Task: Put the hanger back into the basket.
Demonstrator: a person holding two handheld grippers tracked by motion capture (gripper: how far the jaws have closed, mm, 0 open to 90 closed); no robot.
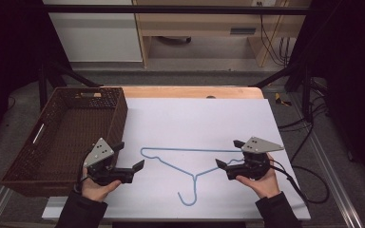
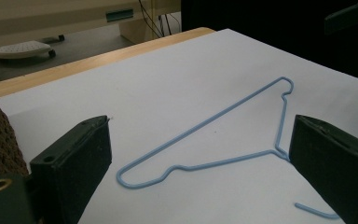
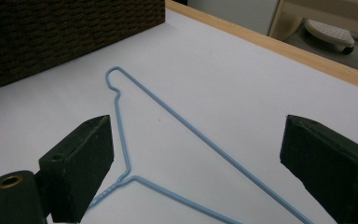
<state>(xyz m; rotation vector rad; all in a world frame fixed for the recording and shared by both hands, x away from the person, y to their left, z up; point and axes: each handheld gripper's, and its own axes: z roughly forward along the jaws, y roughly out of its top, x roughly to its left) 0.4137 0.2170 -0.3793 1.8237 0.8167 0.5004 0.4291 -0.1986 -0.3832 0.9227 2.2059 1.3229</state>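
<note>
A light blue wire hanger (image 1: pixel 195 150) lies flat on the white board (image 1: pixel 195 114), its hook toward the near edge. My left gripper (image 1: pixel 132 155) hovers just left of the hanger's left end, jaws open and empty. In the left gripper view the hanger (image 2: pixel 205 123) lies on the board between and beyond the two black jaws of the left gripper (image 2: pixel 198 123). My right gripper (image 1: pixel 226 153) is at the hanger's right end, jaws open. In the right gripper view the hanger (image 3: pixel 186 123) runs between the spread jaws of the right gripper (image 3: pixel 196 120), untouched by either pad.
A dark brown woven basket (image 1: pixel 119 114) stands on the left, against the board's left edge; its wall (image 3: pixel 74 28) is also in the right gripper view. A wooden table edge (image 1: pixel 190 91) runs behind the board. Cables (image 1: pixel 309 185) trail off the right side.
</note>
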